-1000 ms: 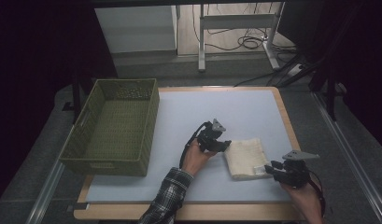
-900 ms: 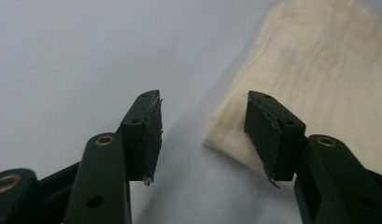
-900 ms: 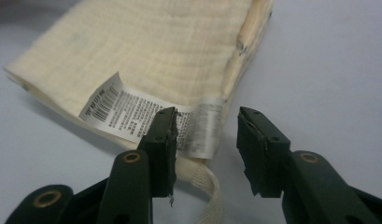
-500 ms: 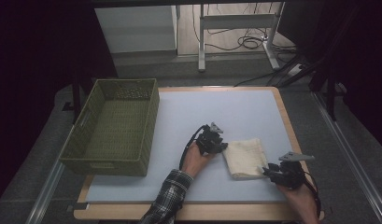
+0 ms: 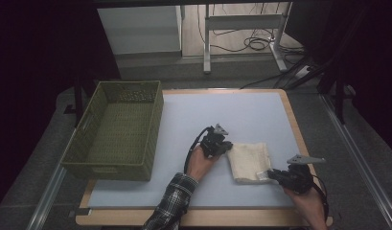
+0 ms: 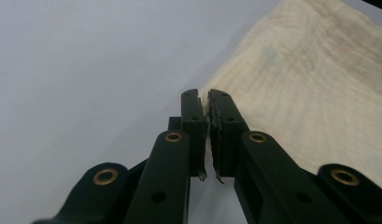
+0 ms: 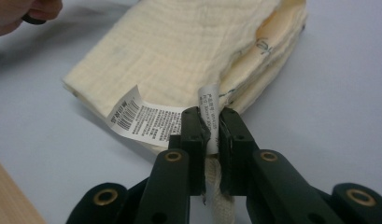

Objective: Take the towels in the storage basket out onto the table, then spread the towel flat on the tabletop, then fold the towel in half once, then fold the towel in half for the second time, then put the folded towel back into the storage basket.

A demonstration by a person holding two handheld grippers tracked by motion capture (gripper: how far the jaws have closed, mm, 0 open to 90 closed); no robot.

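Observation:
A folded cream cloth (image 5: 250, 162) lies on the pale blue mat (image 5: 232, 115), right of centre. My left gripper (image 5: 227, 146) is at the cloth's upper left corner. In the left gripper view its jaws have just been closing and stand shut (image 6: 206, 100) on that corner of the cloth (image 6: 310, 93). My right gripper (image 5: 272, 175) is at the near right corner. Its jaws have also just been closing and are shut (image 7: 209, 119) on the cloth (image 7: 188, 46) edge, with a white care label (image 7: 142, 119) beside them.
A green woven basket (image 5: 118, 129) stands on the left of the mat. The wooden table edge (image 5: 294, 120) frames the mat. A hand (image 7: 20, 11) shows at the top left of the right gripper view. Table legs and cables lie on the floor beyond.
The left gripper has edged a little toward the cloth's corner. The right gripper has stayed at the near right corner.

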